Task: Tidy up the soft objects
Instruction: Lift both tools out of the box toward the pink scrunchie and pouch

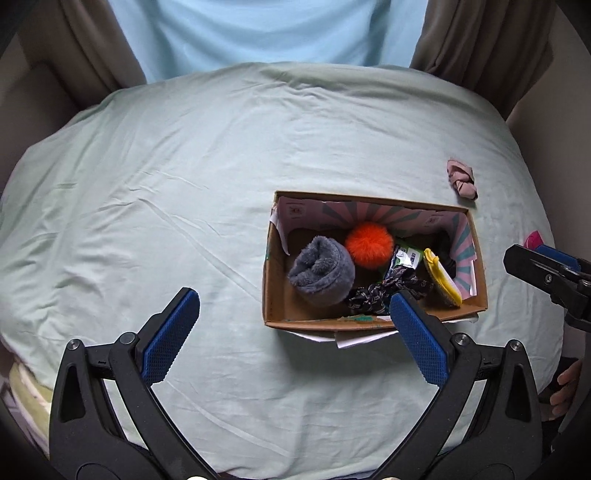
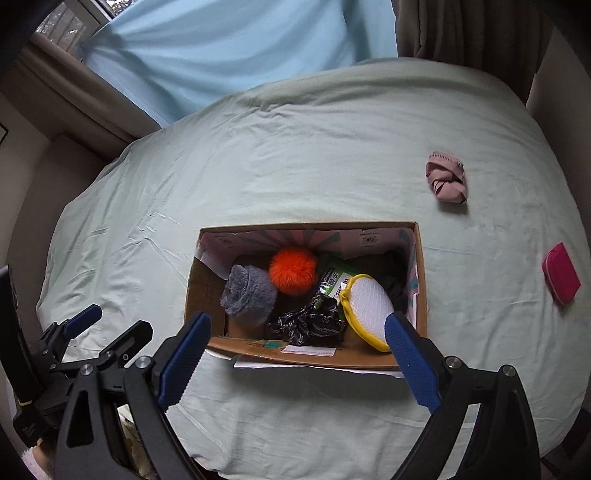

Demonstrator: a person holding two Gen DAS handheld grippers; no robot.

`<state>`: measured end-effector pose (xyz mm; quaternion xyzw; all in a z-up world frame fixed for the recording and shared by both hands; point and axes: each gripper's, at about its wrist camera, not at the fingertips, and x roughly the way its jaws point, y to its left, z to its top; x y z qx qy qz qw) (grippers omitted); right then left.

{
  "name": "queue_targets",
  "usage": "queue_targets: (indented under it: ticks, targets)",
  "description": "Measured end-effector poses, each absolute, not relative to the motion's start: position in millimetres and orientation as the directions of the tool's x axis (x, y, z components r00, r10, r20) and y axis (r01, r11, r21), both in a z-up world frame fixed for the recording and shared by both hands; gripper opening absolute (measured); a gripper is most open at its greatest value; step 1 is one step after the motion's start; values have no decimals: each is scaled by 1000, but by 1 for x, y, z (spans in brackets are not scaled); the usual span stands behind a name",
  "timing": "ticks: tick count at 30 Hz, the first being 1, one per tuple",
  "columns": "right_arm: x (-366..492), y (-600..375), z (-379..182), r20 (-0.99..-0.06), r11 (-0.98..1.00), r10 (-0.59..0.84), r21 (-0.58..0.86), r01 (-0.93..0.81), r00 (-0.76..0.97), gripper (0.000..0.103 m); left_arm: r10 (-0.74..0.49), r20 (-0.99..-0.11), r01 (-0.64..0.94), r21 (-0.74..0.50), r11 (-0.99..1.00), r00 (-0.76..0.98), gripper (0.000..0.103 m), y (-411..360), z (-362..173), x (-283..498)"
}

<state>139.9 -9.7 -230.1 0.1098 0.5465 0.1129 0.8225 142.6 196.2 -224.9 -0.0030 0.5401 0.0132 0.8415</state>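
An open cardboard box [image 1: 280, 291] [image 2: 421, 280] sits on the pale green bed cover. Inside lie a grey fleece roll [image 1: 321, 275] [image 2: 249, 290], an orange pom-pom [image 1: 369, 243] [image 2: 293, 269], a dark patterned scrunchie [image 1: 373, 295] [image 2: 310, 325], a green packet [image 1: 404, 258] [image 2: 332, 282] and a yellow-rimmed white sponge [image 1: 443, 277] [image 2: 369, 306]. A pink rolled cloth [image 1: 461, 179] [image 2: 446, 181] lies beyond the box on the right. A magenta pouch [image 2: 561, 275] lies far right. My left gripper [image 1: 291, 317] is open and empty, near the box's front left. My right gripper [image 2: 295, 339] is open and empty above the box's front edge.
A light blue curtain [image 1: 266, 29] and brown drapes [image 1: 480, 40] hang behind the bed. The bed cover [image 1: 166, 184] spreads wide to the left of the box. The left gripper also shows in the right wrist view at lower left [image 2: 110, 325].
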Motion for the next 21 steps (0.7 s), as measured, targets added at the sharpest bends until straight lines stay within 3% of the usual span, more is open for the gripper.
queue_targets:
  ticks: [12, 21]
  targets:
    - [78, -54, -145, -746, 975, 223, 169, -146, 628, 94, -10, -848, -43, -38, 998, 530, 103, 169, -160, 99]
    - [39, -136, -117, -672, 994, 106, 92, -59, 733, 94, -23, -809, -40, -58, 998, 587, 103, 109, -124, 95]
